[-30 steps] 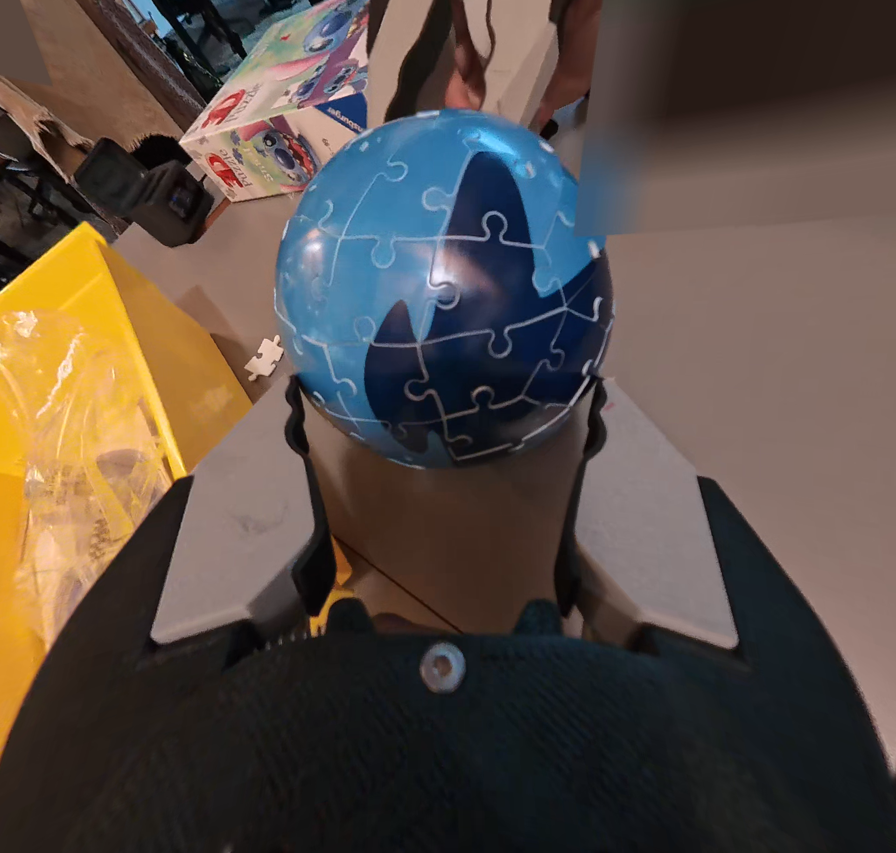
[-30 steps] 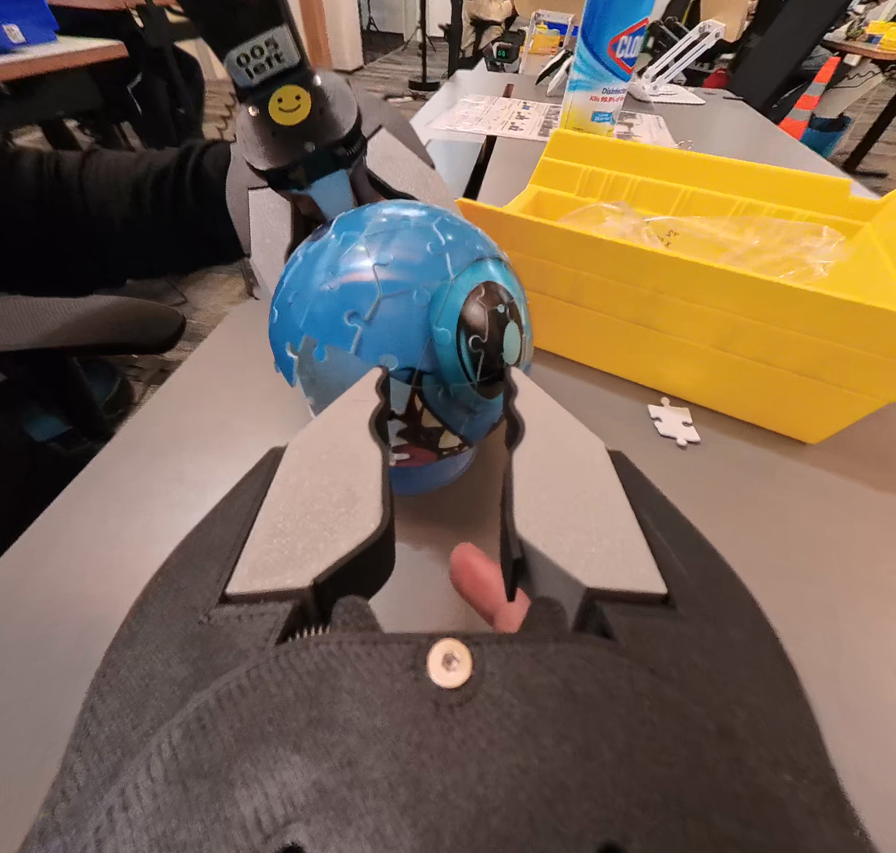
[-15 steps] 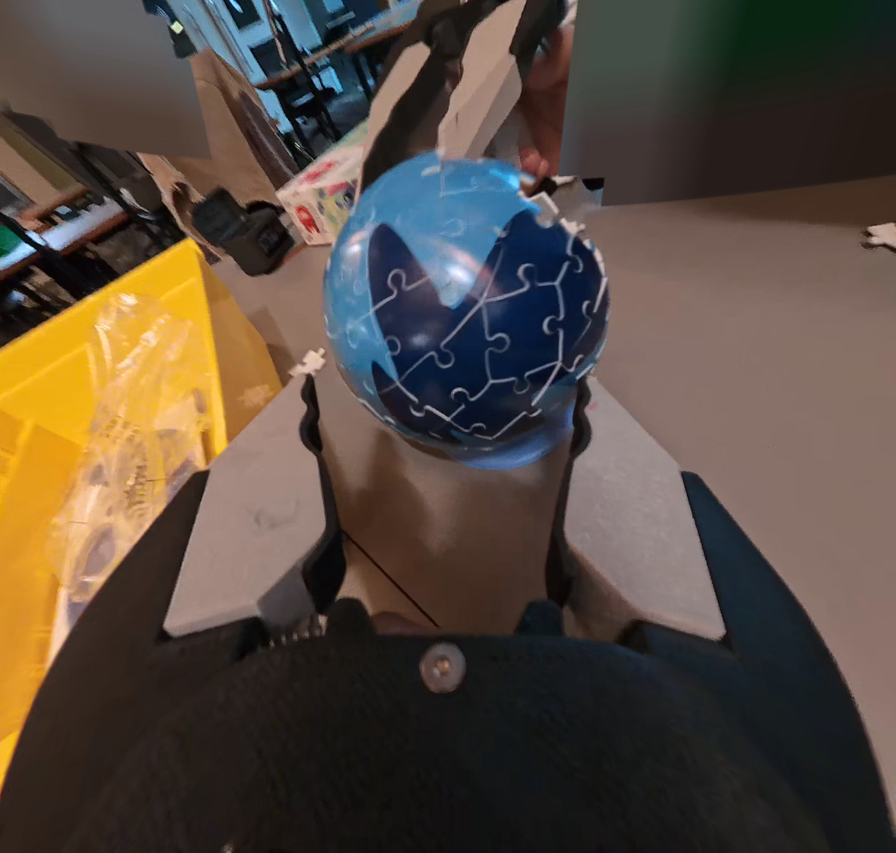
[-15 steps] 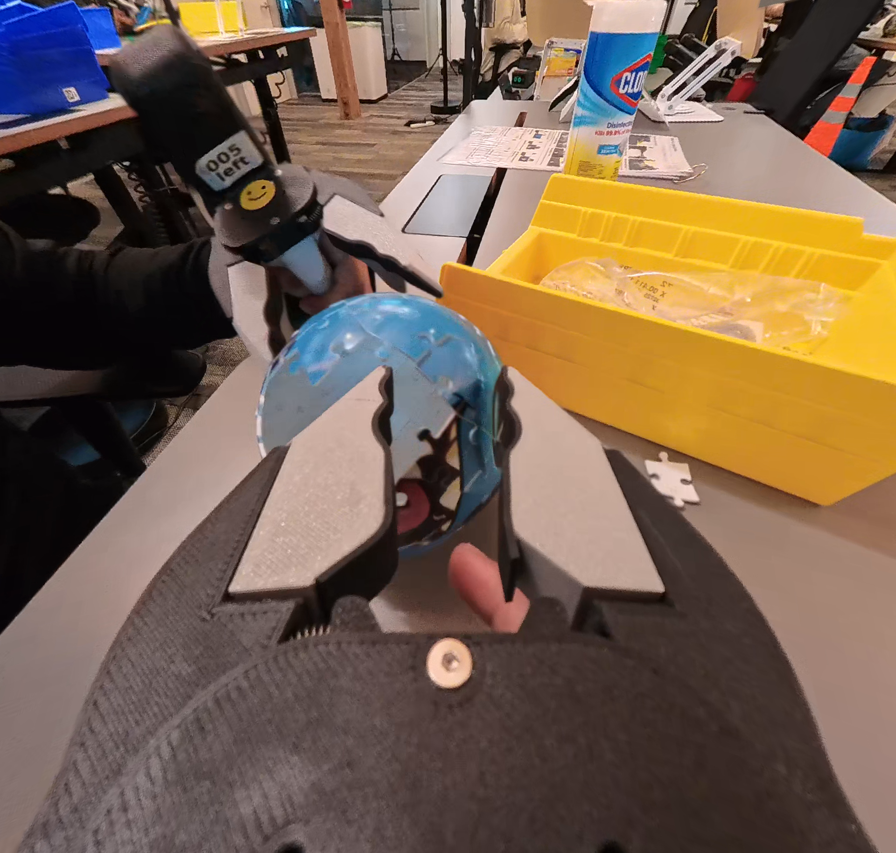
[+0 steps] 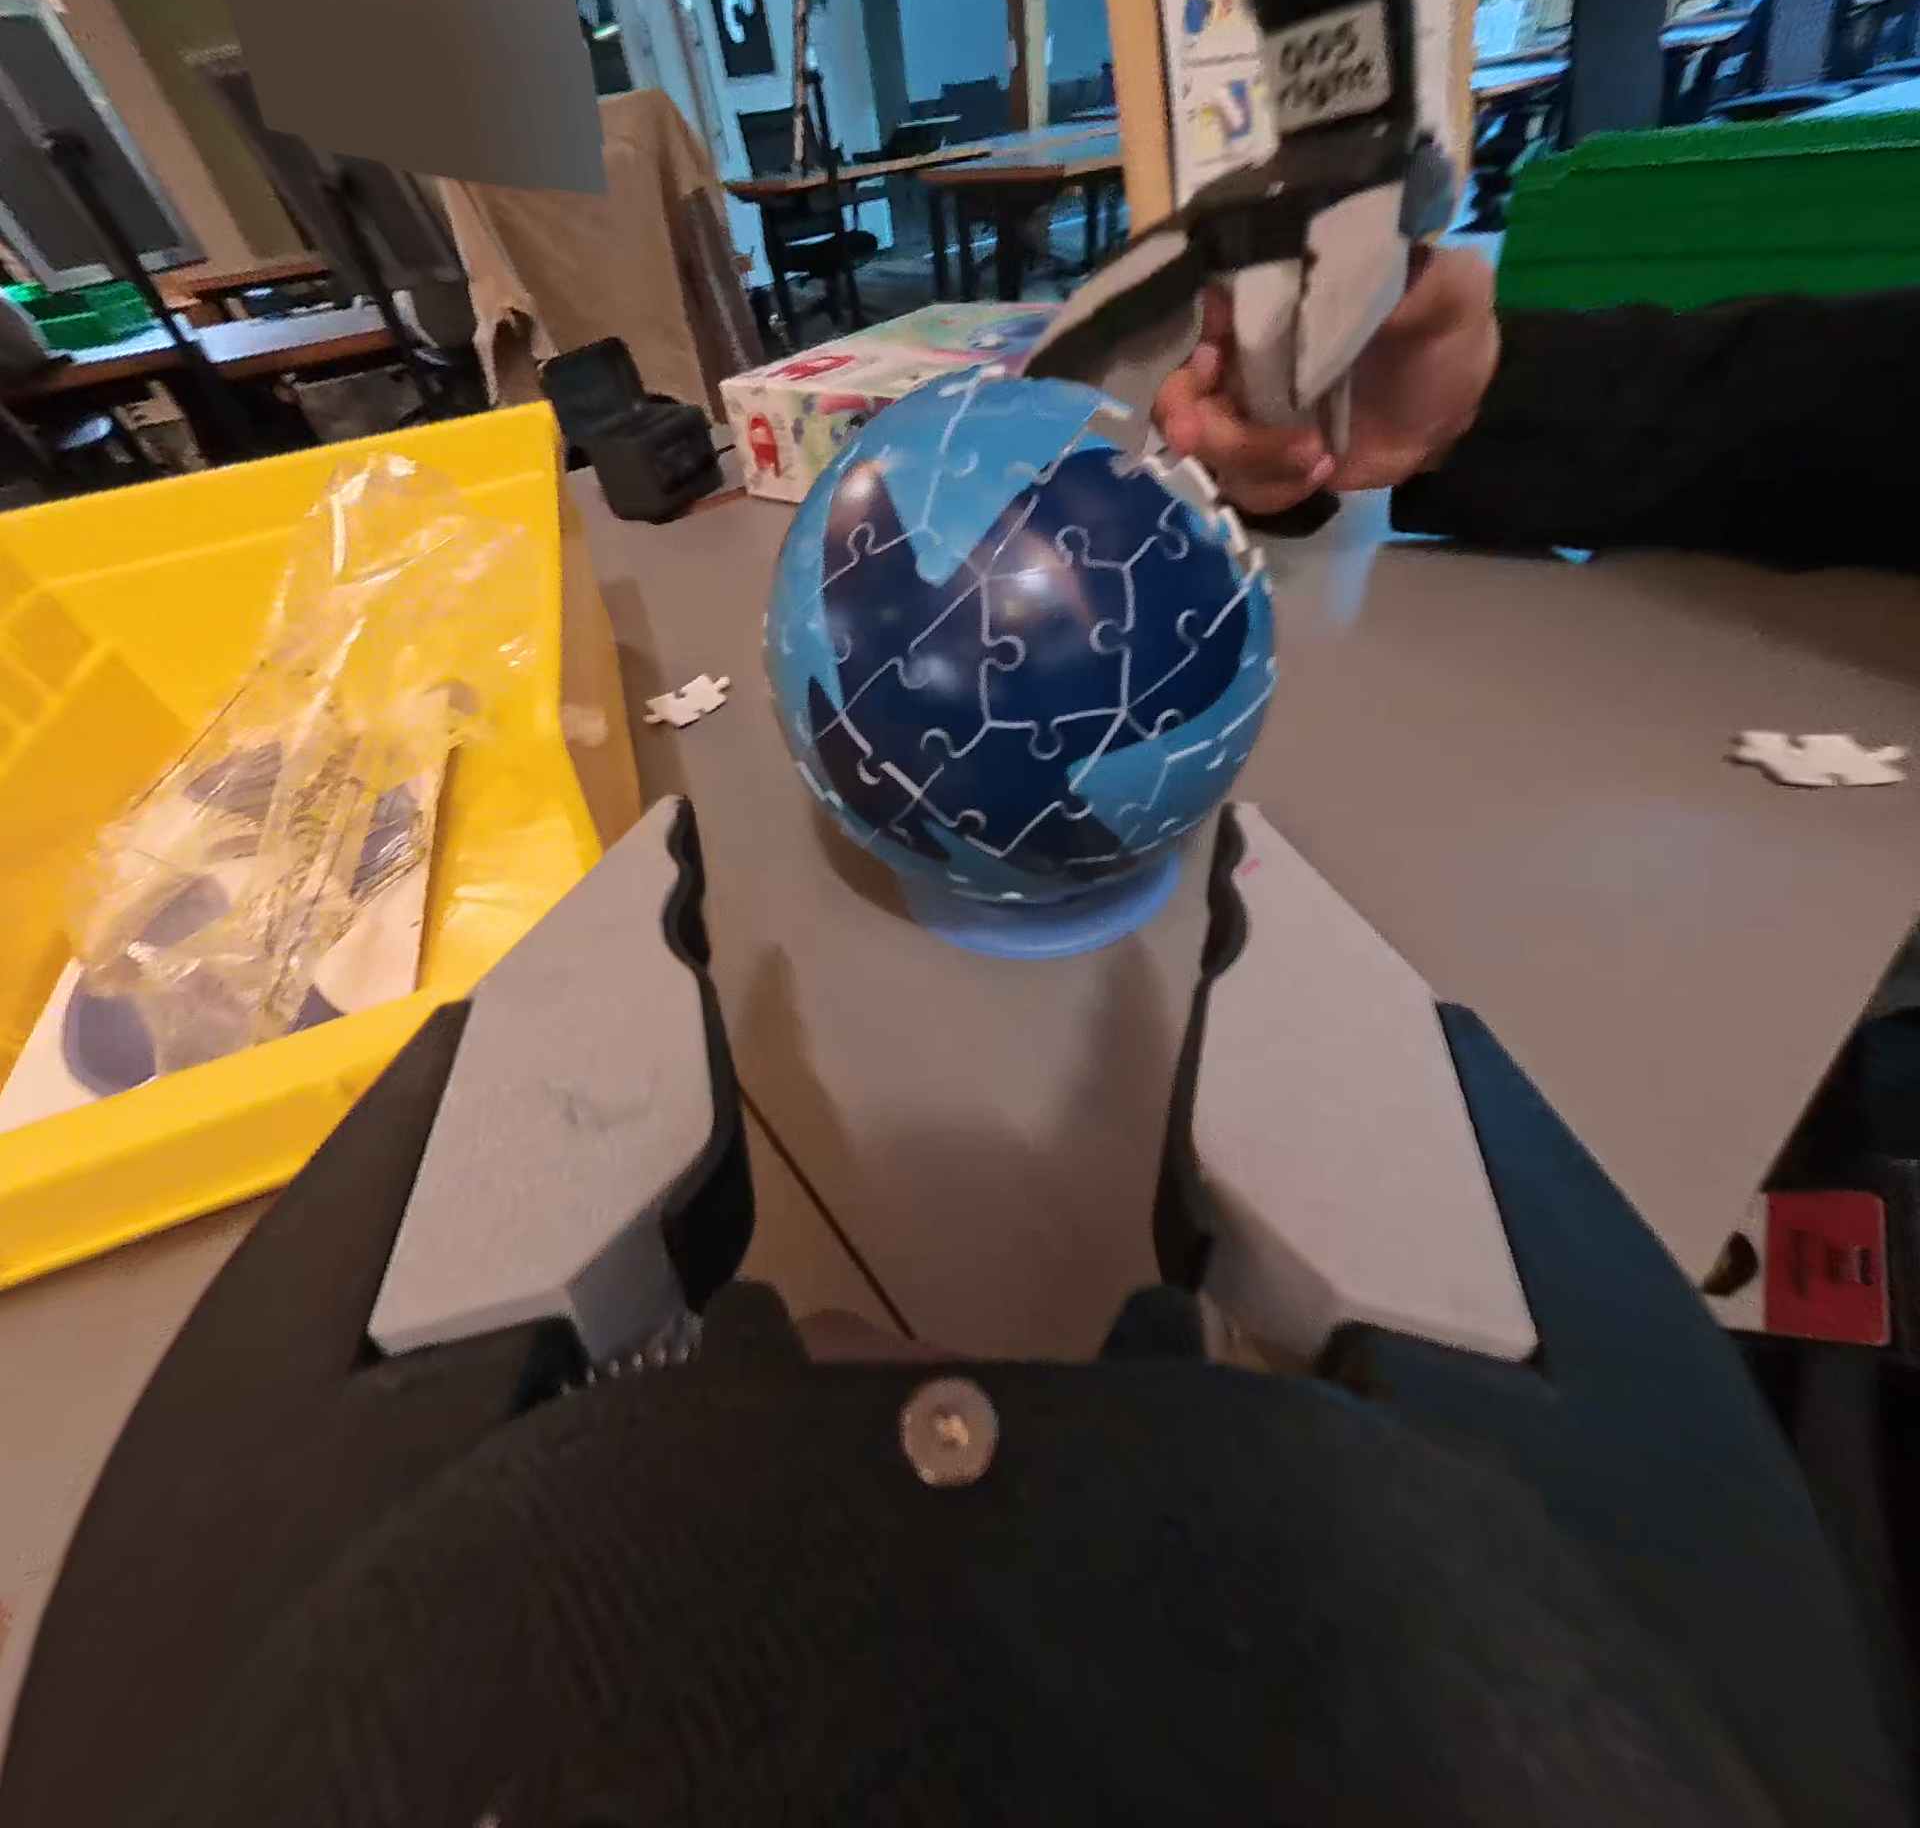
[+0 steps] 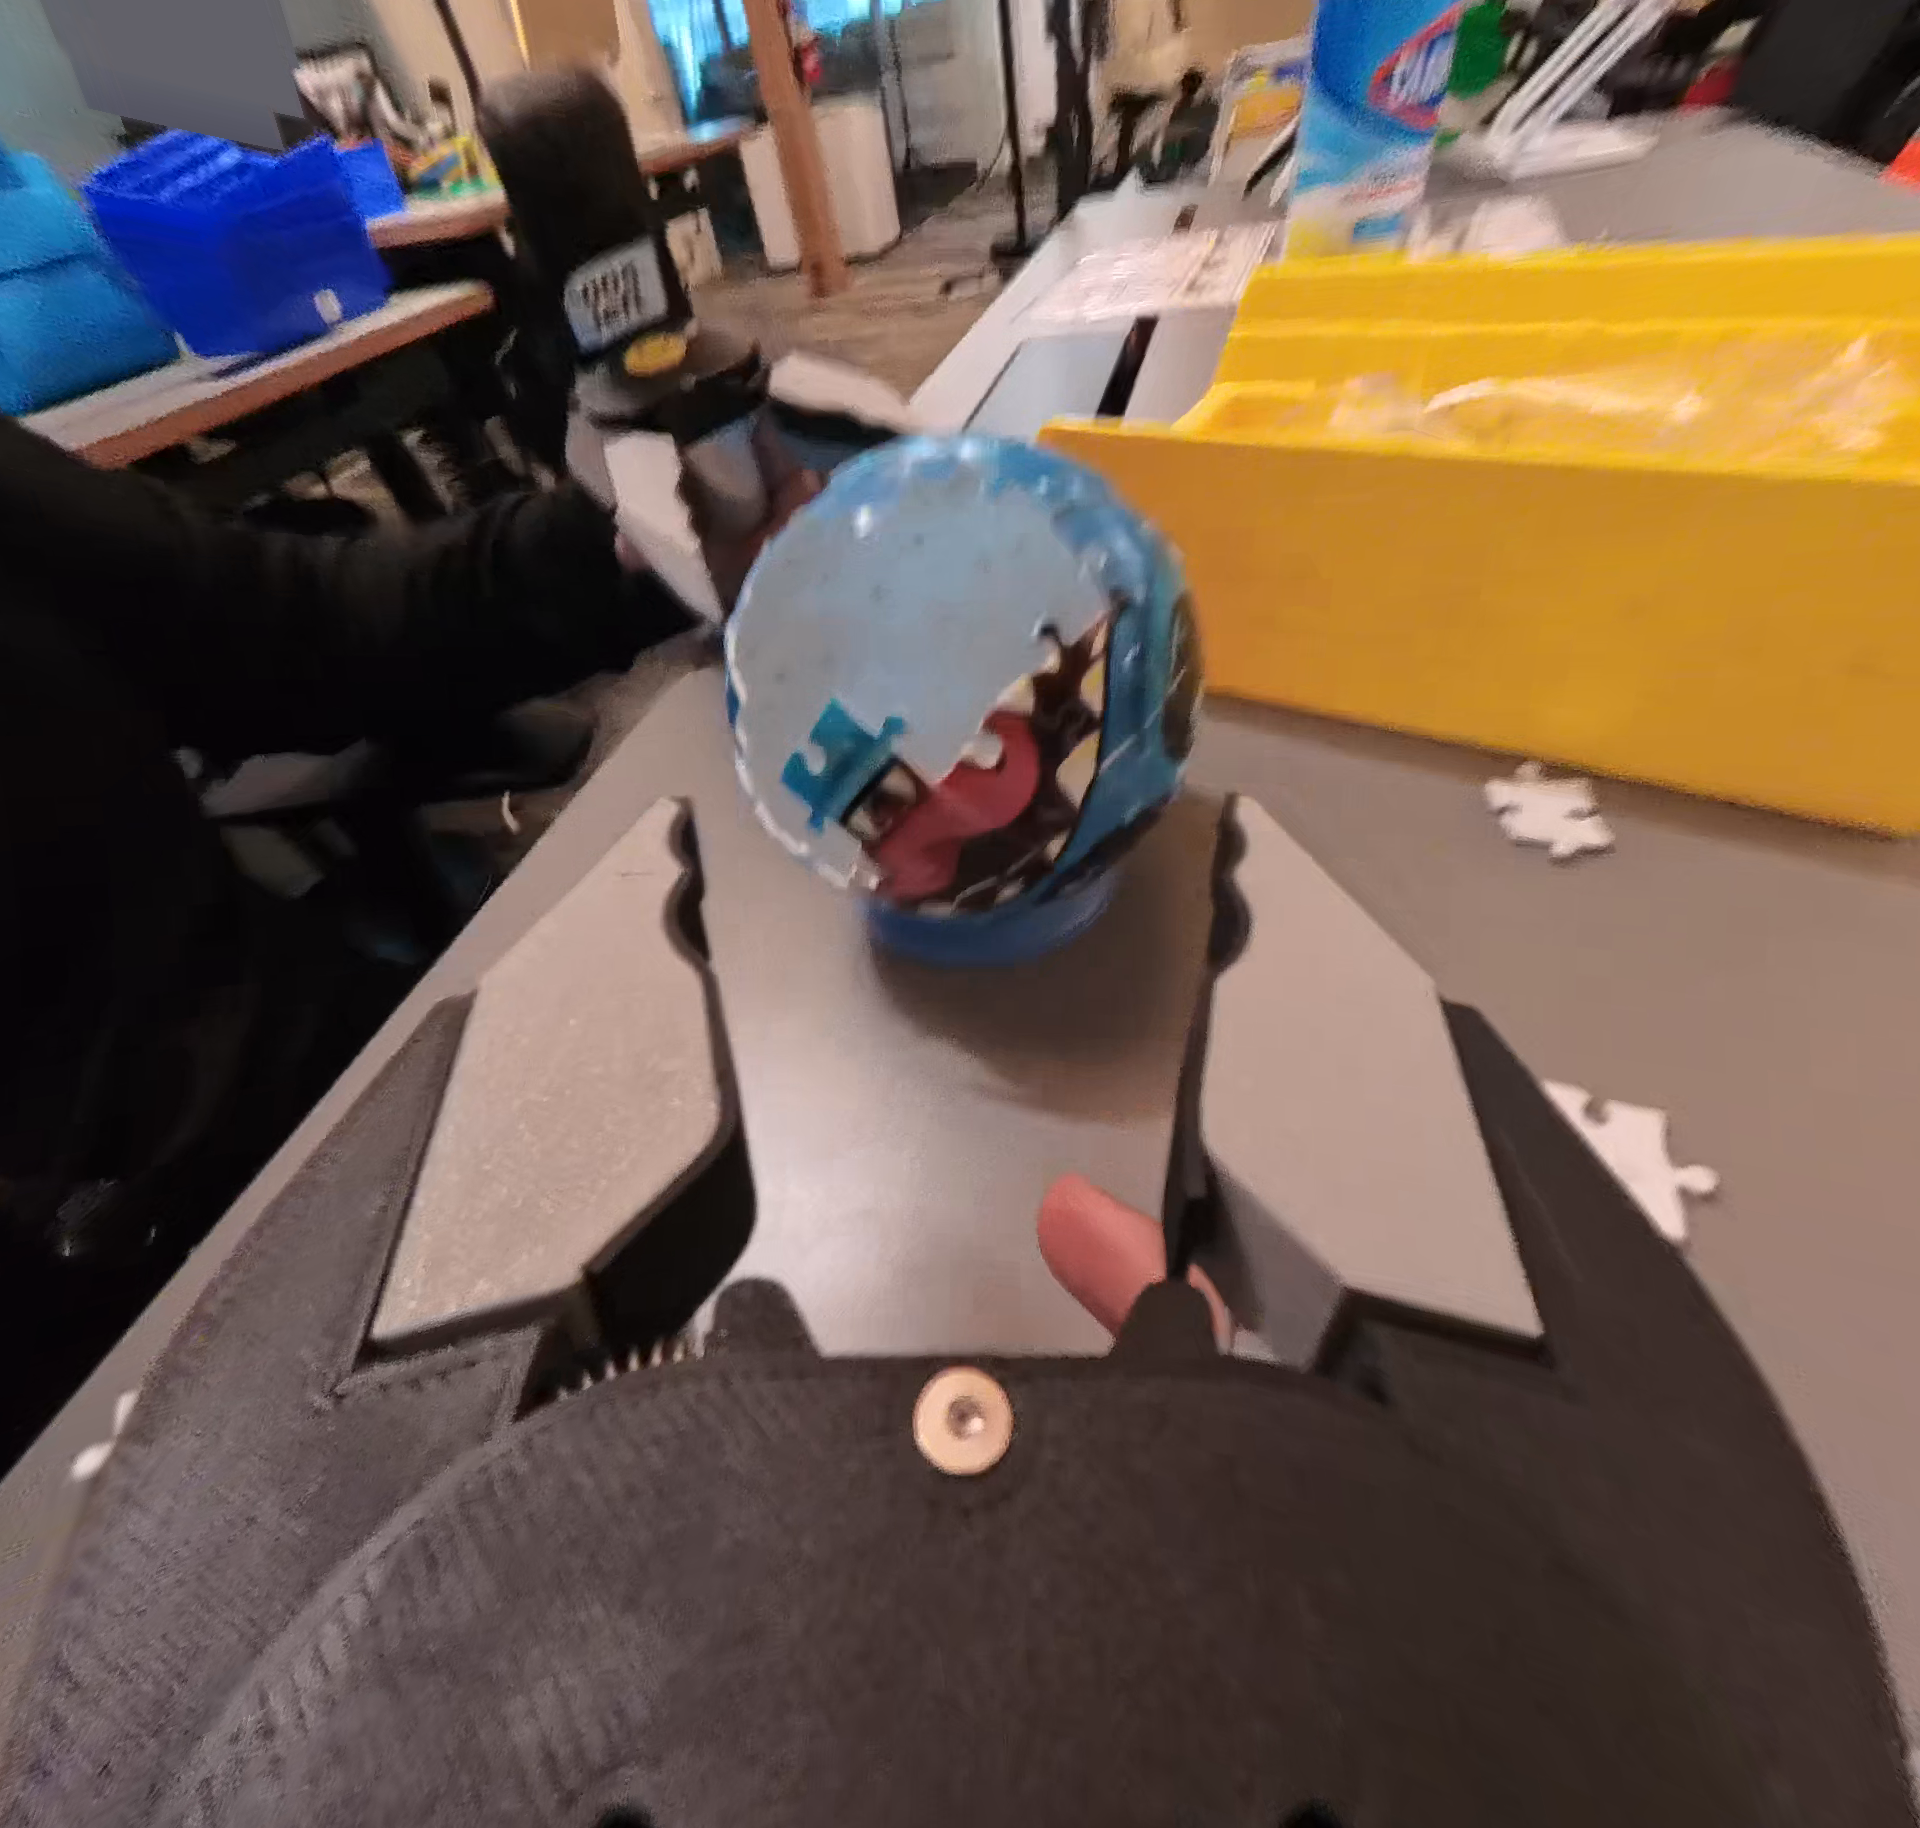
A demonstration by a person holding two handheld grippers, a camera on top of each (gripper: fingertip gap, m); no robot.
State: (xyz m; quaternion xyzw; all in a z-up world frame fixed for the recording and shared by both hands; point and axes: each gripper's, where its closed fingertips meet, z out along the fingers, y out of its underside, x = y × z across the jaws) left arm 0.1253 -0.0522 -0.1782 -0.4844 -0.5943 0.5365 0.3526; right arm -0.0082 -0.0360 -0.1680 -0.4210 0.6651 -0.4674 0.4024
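A blue puzzle ball (image 5: 1018, 656) stands on its round blue base on the grey table (image 5: 1507, 926). Part of its shell is open, which shows in the right wrist view (image 6: 914, 594). My left gripper (image 5: 956, 828) is open and empty, its fingertips just short of the ball's base and not touching it. My right gripper (image 6: 956, 822) is open wide and empty, also just short of the ball. From the left wrist view the right gripper (image 5: 1247, 324) hangs behind the top of the ball. From the right wrist view the left gripper (image 6: 675, 396) is behind the ball.
A yellow bin (image 5: 520, 843) with a clear plastic bag (image 5: 291, 718) stands left of the ball; it also shows in the right wrist view (image 6: 1455, 635). Loose white puzzle pieces (image 5: 686, 700) (image 5: 1818, 758) (image 6: 1548, 807) (image 6: 1631, 1155) lie on the table. A puzzle box (image 5: 831, 396) and a wipes canister (image 6: 1371, 116) stand farther back.
The ball was held up between the grippers and now stands on the table. The left gripper let go and drew back. The right jaws opened wide and drew back too.
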